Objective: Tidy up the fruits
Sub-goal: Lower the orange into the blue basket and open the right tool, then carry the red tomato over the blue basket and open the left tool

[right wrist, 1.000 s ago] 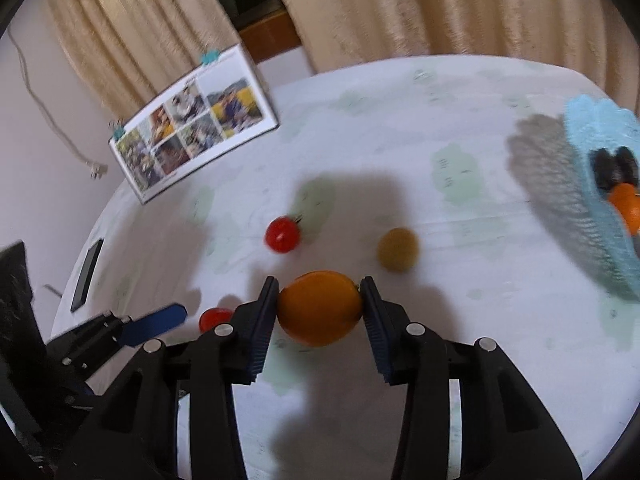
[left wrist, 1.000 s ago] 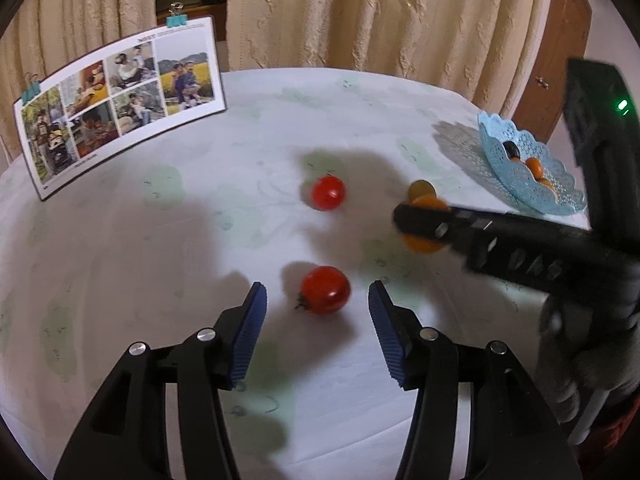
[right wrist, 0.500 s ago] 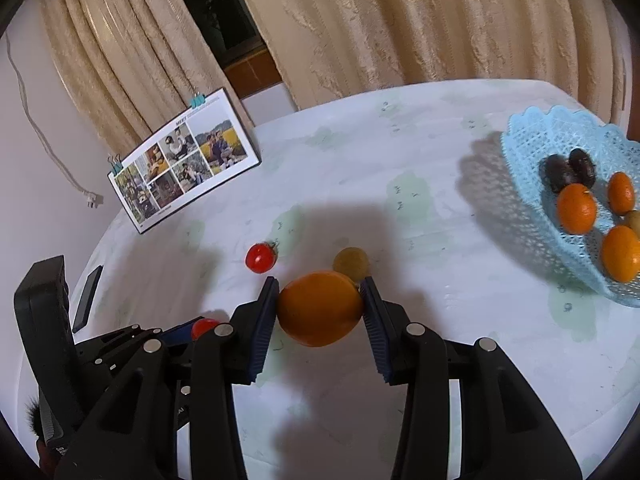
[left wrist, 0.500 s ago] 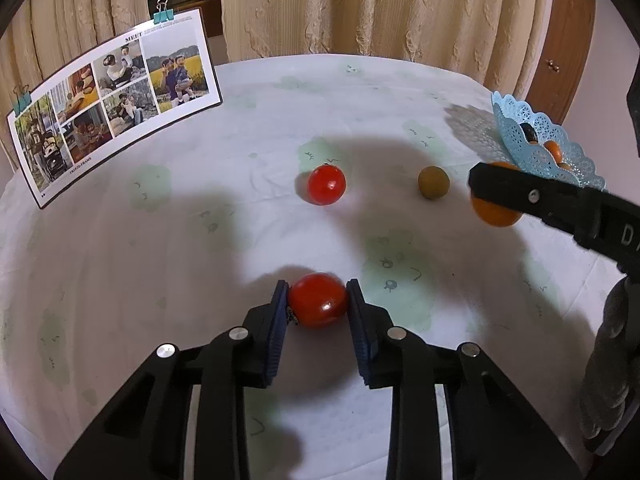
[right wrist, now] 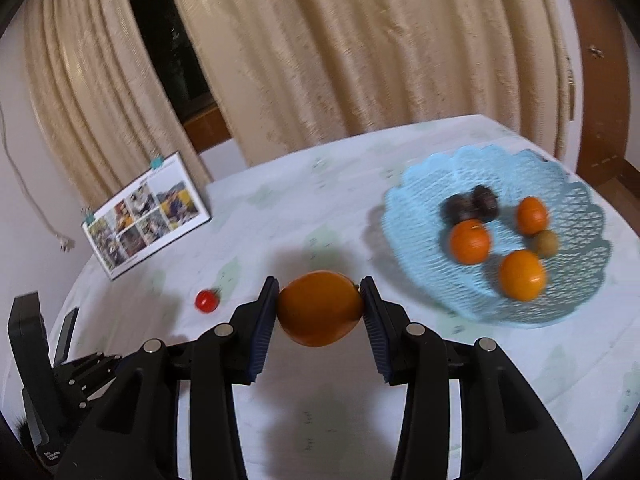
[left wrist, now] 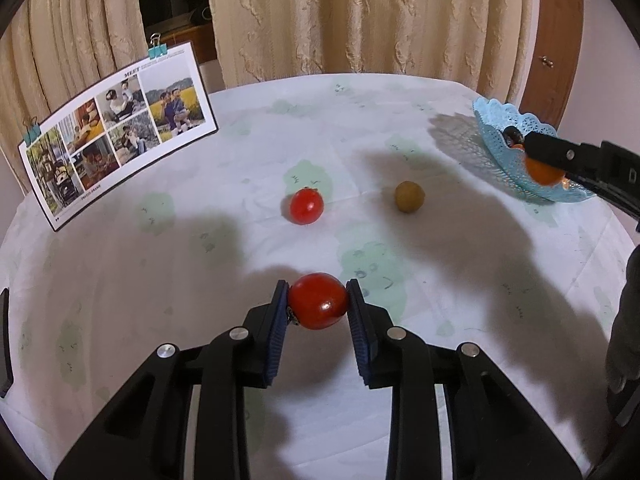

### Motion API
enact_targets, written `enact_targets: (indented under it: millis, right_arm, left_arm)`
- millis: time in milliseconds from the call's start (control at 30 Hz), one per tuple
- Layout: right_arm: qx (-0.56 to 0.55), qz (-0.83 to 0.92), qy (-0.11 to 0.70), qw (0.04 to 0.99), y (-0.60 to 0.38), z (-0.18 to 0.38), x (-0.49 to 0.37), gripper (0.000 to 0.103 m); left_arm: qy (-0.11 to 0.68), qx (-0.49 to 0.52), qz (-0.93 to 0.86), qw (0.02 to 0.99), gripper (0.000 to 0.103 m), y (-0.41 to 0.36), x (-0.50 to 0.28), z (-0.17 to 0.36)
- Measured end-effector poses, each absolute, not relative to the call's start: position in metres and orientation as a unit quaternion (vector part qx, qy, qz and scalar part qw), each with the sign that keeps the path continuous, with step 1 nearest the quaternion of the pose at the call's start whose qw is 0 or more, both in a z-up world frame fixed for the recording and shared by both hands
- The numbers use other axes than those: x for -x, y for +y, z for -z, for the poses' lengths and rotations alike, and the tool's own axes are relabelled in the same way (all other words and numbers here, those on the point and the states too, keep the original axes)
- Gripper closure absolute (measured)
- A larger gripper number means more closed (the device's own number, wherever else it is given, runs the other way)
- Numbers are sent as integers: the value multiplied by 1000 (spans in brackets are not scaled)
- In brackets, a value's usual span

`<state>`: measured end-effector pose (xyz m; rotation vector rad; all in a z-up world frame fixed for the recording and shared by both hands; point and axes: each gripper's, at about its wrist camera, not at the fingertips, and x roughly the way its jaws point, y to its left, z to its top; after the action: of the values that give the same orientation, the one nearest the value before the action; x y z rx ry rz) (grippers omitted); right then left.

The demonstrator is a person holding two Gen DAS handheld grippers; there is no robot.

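Note:
My left gripper (left wrist: 318,306) is shut on a red tomato (left wrist: 318,300) and holds it above the white tablecloth. A second tomato (left wrist: 306,206) and a small brown-green fruit (left wrist: 409,197) lie on the cloth further ahead. My right gripper (right wrist: 320,308) is shut on an orange (right wrist: 320,308), raised just left of the light blue lace basket (right wrist: 580,204). The basket holds three oranges, two dark fruits and a small brown one. In the left wrist view the right gripper (left wrist: 544,162) hovers at the basket's (left wrist: 492,132) near rim.
A photo collage board (left wrist: 116,120) stands on clips at the table's back left. Beige curtains hang behind the round table. A dark flat device (right wrist: 66,332) lies near the left edge. A wooden door is at the far right.
My left gripper closed on the near tomato and lifted it. My right gripper carried the orange up and rightward, from beside the brown-green fruit to the basket's edge.

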<state>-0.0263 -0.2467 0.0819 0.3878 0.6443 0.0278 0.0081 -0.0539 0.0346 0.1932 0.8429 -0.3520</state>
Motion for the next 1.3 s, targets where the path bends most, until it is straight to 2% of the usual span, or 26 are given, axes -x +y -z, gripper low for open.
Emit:
enact_targets:
  millis: [700,767,800,833,1300]
  right_arm:
    - [-268,114,261,920,-377,-80,62,58]
    - [-281,128,254,917,-386,-78,67,56]
    - [-290,138,248,914,-392,-75,71,50]
    - [-294,147,243,913,-396,-74,75,49]
    - [-316,220,206,900,-420,-56,102,44]
  left_arm:
    - [394,-116,197,890,74,-103,5,-52]
    - [394,-118,202,889,74,-109,6,-55]
    - [394,-119,206,888,74,-113,7,-56]
    - [393,-120,209,887,74,-117,7,-58]
    - [373,-133,280,875,74,-202,5,-87]
